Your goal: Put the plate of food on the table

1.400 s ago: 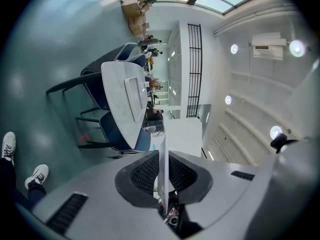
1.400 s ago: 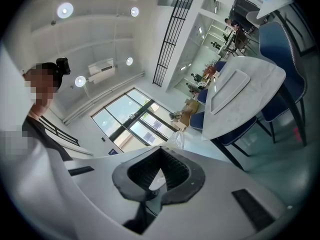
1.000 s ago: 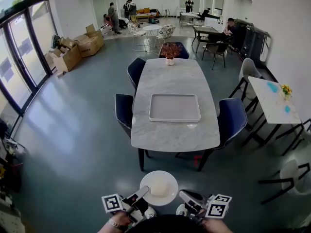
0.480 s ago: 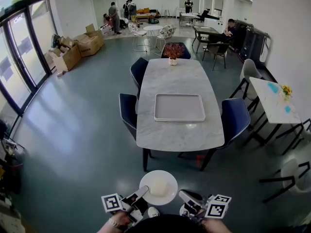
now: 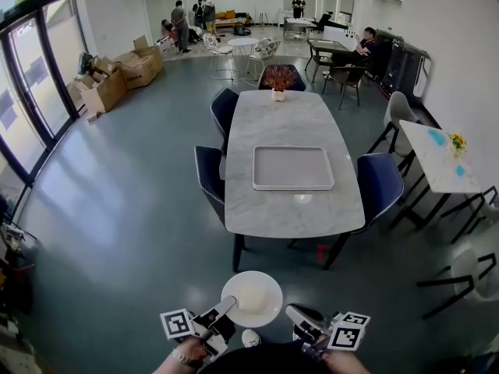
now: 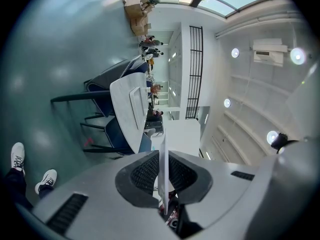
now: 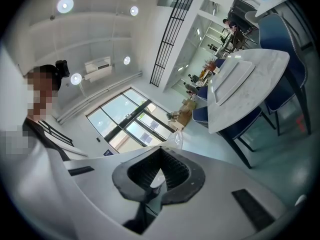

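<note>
Plate [image 5: 235,285], white and round, with a pale lump of food [image 5: 256,301] on it. It is held in the air over the grey floor [image 5: 132,209], well short of the near end of the marble dining table [image 5: 290,119], so it is not on the table.

Left gripper [image 5: 226,308] is clamped on the plate's left rim. In the left gripper view we see the plate edge-on as a thin white blade [image 6: 163,145], with the left gripper's [image 6: 163,156] ribbed pads pressed against both of its faces.

Right gripper [image 5: 293,312] sits at the plate's right edge. In the right gripper view its [image 7: 161,159] jaws are drawn close around a white wedge, which we take for the plate's rim.

On the table are an empty grey tray [image 5: 293,168] at mid-length and a small vase of reddish foliage [image 5: 279,80] at the far end. Navy chairs stand along both sides [image 5: 209,170] [image 5: 380,181]. A white shoe [image 5: 250,338] shows below the plate. Cardboard cartons [image 5: 117,72] are stacked by the windows on the left.
</note>
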The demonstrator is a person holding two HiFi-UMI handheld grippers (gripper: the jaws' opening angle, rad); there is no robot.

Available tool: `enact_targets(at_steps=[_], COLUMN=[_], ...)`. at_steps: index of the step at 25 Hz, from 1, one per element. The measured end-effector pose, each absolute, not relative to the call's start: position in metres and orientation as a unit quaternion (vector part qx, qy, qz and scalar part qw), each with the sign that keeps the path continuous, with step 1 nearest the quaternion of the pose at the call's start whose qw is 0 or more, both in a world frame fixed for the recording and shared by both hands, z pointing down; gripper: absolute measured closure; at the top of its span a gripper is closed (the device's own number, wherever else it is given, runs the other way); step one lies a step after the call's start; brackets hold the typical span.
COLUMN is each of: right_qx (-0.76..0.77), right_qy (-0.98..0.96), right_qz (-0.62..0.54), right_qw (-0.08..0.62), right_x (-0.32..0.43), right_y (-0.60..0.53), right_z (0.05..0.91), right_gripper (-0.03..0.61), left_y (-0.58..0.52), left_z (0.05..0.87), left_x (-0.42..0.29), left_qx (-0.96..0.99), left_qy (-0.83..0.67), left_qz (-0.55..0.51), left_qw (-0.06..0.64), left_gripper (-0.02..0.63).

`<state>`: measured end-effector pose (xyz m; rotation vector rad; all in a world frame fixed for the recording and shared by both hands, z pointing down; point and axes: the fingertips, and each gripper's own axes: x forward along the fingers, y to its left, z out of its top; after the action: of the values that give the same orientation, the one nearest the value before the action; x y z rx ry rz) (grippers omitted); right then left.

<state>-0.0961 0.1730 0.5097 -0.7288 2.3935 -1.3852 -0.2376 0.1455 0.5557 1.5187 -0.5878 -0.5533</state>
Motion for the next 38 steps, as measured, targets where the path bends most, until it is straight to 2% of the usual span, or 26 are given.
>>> enact_targets(at_steps=[20,34,38], right_qx=[-0.239,-0.213,-0.192], right_qy=[0.83,0.843,0.833], right_qz=[-0.489,-0.484,-0.504], right_qw=[0.119,0.103,0.125], right_x=[-0.115,-0.068,-0.047], right_y=[0.156,0.094,0.072], right_z=[0.506,0.507,0.509], right_gripper=[0.568,0.568,0.568], left_y=[0.131,0.082,0.06], left_z=[0.559,0.557,0.559], left_x=[-0.27,-0.23,-0.206], left_qx=[0.649,0.642,0.638], left_qy=[-0.284,-0.317,-0.327], left_qz=[-0.276,-0.287,-0.285], left_qw=[0.649,0.637,0.636], left_gripper=[0.58,0.58,0.58])
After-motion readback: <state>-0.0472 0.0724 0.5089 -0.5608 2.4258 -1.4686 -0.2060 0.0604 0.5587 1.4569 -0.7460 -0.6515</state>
